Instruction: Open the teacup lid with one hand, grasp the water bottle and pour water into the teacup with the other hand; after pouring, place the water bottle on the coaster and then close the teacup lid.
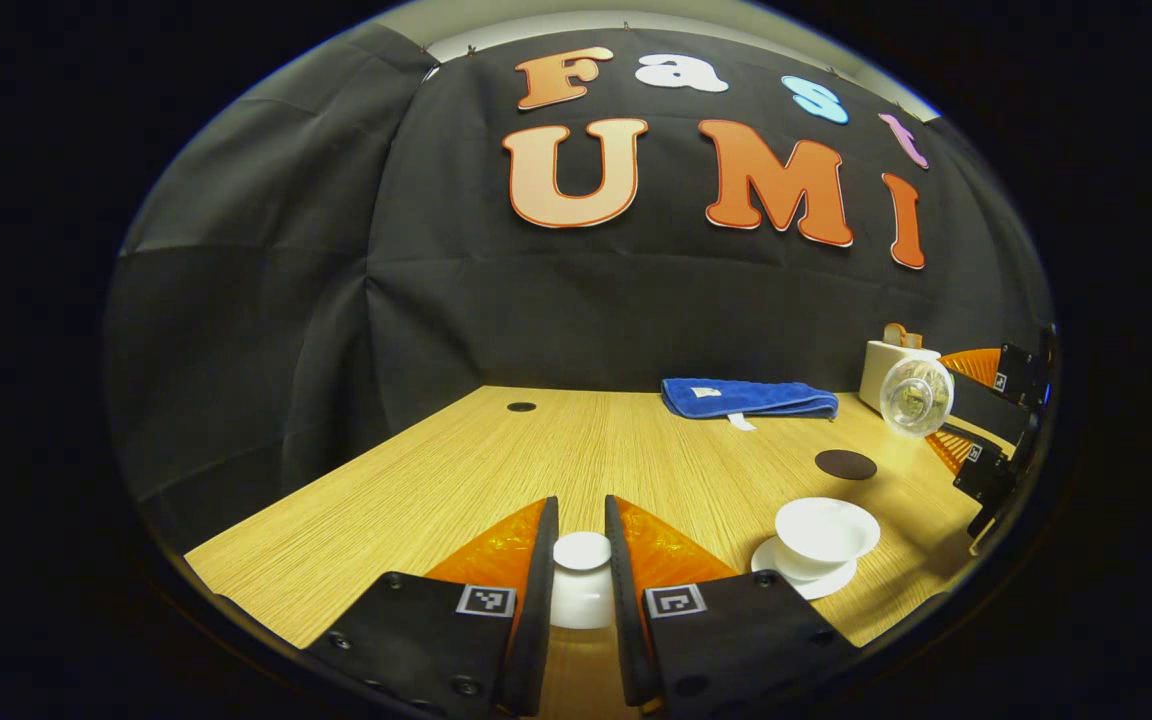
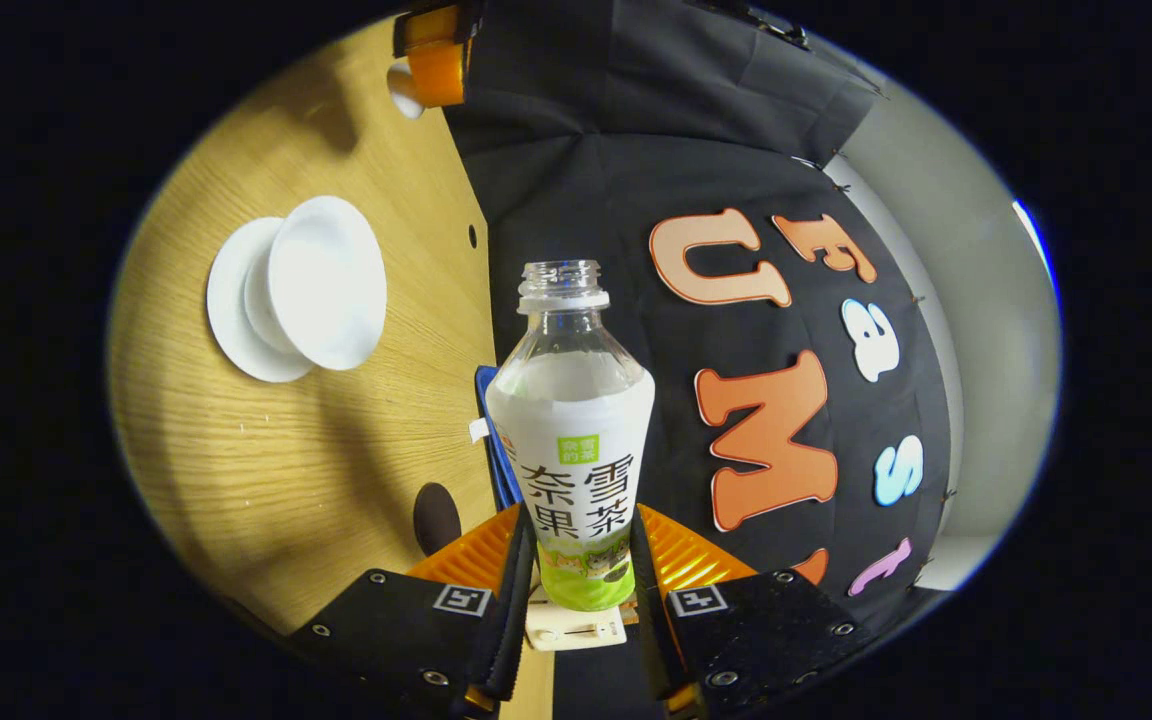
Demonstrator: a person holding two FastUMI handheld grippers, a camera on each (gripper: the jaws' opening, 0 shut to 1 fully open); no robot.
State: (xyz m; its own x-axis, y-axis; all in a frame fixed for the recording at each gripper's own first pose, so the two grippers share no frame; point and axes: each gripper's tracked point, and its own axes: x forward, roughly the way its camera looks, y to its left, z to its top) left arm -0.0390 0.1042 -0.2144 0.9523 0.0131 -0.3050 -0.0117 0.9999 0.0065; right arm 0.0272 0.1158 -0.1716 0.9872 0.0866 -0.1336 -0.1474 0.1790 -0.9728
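One capless bottle (image 2: 572, 440), Chinese-lettered label.

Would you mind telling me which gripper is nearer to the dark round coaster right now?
Right, as far as the left gripper view shows. The right gripper, holding the water bottle, hangs just beyond the coaster. The left gripper, clamping the teacup lid, sits farther off.

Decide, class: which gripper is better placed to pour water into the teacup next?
Right. The right gripper already grips the uncapped water bottle, tilted sideways near the open teacup. The left gripper holds the lid.
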